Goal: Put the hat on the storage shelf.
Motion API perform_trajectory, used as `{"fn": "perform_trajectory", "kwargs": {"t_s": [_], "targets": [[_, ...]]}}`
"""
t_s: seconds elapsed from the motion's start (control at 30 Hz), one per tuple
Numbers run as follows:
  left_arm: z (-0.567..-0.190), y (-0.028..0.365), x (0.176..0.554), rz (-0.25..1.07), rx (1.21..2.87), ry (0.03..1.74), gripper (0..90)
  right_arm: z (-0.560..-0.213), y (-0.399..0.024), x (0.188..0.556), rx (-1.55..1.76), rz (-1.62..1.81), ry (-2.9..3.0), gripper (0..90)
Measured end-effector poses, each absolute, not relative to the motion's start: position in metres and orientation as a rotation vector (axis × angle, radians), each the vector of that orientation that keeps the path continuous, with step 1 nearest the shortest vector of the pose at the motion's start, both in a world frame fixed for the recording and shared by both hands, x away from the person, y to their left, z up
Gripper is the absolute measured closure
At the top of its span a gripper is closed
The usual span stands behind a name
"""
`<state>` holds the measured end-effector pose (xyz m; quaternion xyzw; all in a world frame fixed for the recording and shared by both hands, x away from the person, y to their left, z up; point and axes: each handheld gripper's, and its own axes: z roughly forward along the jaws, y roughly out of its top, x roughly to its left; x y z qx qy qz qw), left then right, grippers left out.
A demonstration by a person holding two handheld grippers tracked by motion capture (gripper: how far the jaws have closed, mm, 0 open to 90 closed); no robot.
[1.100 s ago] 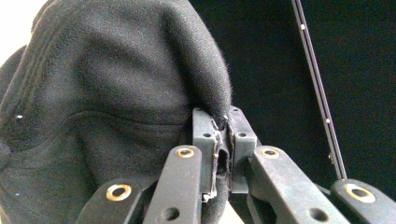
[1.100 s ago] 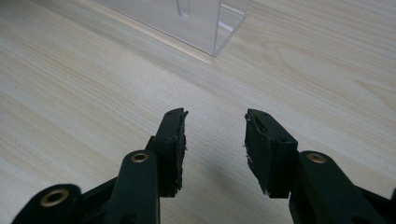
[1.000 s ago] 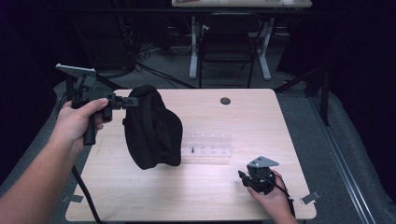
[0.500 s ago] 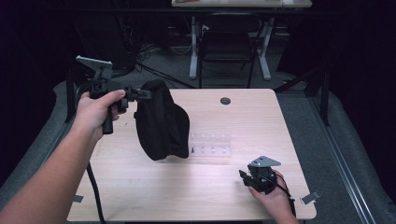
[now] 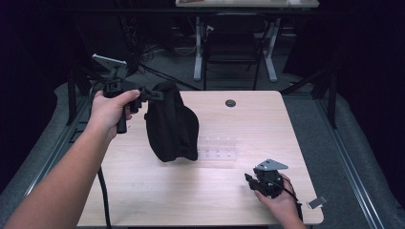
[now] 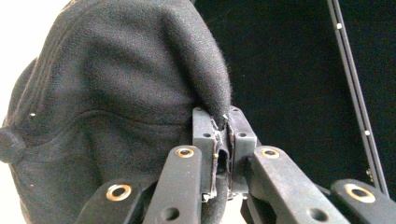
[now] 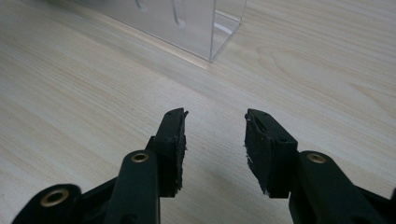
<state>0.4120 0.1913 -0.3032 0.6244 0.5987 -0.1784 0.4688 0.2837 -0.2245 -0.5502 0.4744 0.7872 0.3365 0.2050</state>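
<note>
No brand, label or lettering can be read on the black cap [image 5: 172, 125], which hangs above the left part of the wooden counter [image 5: 191, 191], its fabric edge pinched tight between the closed jaws of the left gripper [image 6: 223, 135]; its lower end reaches down in front of the clear plastic organizer [image 5: 217, 148] and covers that box's left end. The right gripper [image 7: 215, 140] rests low over the counter near its front right corner with jaws apart and nothing between them, and in its own view the organizer is cut off by the upper frame edge.
</note>
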Motion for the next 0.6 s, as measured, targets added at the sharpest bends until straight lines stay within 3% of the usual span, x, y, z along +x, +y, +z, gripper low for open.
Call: {"fn": "perform_trajectory", "kwargs": {"t_s": [0.3,0.6], "targets": [[-0.303,0.183,0.414,-0.410,1.527,1.477,85.1,-0.546,-0.221,0.284,1.298,0.952,2.198,57.9],[-0.303,0.172,0.418,-0.391,1.529,1.488,85.1,-0.520,-0.206,0.286,1.186,1.010,2.196,60.0]]}}
